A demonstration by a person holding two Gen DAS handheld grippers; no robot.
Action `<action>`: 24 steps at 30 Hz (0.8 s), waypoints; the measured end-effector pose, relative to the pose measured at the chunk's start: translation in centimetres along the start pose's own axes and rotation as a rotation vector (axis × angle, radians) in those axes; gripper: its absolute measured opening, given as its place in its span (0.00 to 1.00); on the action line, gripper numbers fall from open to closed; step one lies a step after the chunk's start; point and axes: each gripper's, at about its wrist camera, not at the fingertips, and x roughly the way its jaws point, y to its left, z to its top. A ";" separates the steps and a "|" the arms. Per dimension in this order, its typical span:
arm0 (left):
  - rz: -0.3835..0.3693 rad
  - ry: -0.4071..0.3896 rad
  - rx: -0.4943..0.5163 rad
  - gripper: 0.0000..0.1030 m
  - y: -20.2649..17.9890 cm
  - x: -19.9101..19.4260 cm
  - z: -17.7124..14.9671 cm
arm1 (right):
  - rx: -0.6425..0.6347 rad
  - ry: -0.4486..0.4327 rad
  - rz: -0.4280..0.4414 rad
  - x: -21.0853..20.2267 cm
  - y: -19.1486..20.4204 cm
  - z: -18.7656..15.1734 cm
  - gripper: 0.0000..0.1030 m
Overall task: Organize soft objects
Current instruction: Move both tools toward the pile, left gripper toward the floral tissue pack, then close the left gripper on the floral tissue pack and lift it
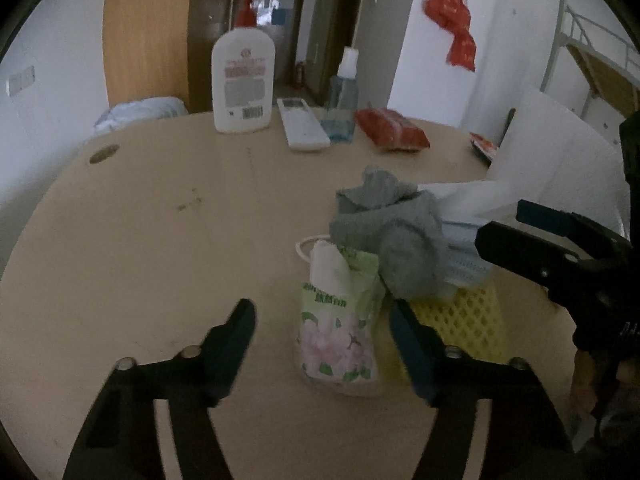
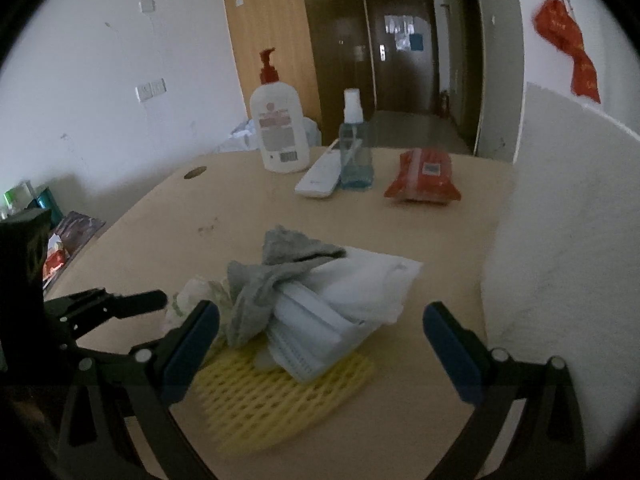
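Step in hand, as I read it: both tools closing in on the soft pile mid-table, L one lining up on the floral tissue pack. No grip yet.

How to do it well:
- L tool: jaws spread, nothing pinched. Pack sits in the gap, leaning to the R finger; pads look just clear of it, contact w/ R pad can't be ruled out. Center the pack btwn fingers before squeezing, else it skids sideways.
- Grab the pack low on its body, not the white tissue poking out the top at 12 o'clock, which would just pull free.
- Grey sock drapes over the pack's upper R edge, approx 1 o'clock from the L tool. Risk: lifting the pack drags the sock & topples the stack. Pull out slow toward 9 o'clock.
- R tool: jaws spread wide, empty. Could steady the stack while L extracts.

Where things lie:
- From R wrist view: stack of white masks w/ grey sock on top sits between the R tool's fingers, at 12 o'clock, close. Yellow foam net lies under the stack, toward 6 o'clock.
- Pack is at 10 o'clock from R tool, mostly hidden behind its L finger.
- Lotion bottle, remote, spray bottle, red pack at far edge, 12 o'clock, well apart. Not soft-pile items, leave.
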 end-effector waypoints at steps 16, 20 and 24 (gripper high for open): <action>-0.031 0.054 -0.014 0.28 0.3 0.8 -0.2 | 0.032 0.093 0.024 2.3 -0.8 -0.1 0.76; -0.047 0.052 -0.025 0.19 0.4 0.8 -0.1 | 0.047 0.097 0.031 2.4 -1.0 -0.2 0.69; -0.054 0.030 -0.032 0.19 0.6 0.4 0.0 | 0.080 0.094 0.034 2.2 -1.5 -0.2 0.50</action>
